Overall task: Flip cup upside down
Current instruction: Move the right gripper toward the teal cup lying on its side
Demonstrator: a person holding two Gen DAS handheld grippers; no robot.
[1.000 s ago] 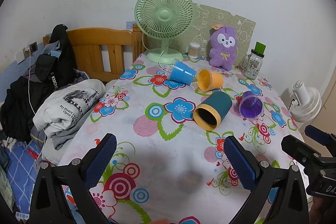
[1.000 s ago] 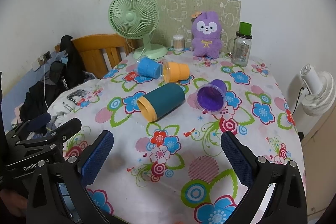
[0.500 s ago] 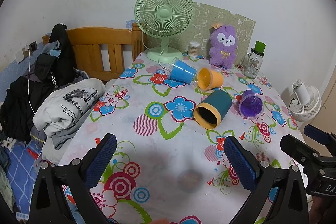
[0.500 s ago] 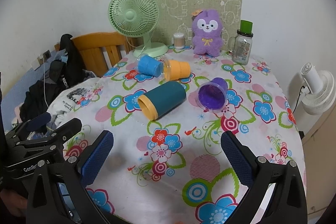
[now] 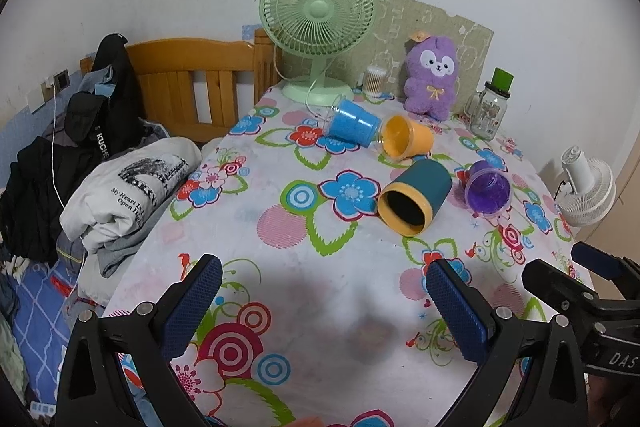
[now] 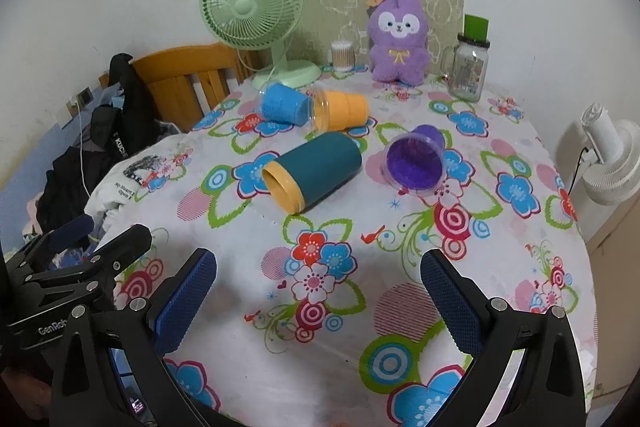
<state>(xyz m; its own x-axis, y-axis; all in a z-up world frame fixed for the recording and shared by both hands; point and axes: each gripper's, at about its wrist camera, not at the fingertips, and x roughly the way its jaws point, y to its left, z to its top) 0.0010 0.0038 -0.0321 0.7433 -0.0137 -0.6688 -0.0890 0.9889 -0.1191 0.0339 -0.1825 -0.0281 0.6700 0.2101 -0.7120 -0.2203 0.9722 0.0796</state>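
Approach step, I think: left claw [image 5: 324, 301] and right claw [image 6: 318, 297] both hang spread wide and empty, on the near side of the teal cup [image 6: 314, 171], which lies on its side on the desk [image 6: 400, 267], mouth towards them. Next move needs one claw to reach fwd and close across the cup body w/o rolling it. Right view shows its teal side; left view looks into its dark mouth.
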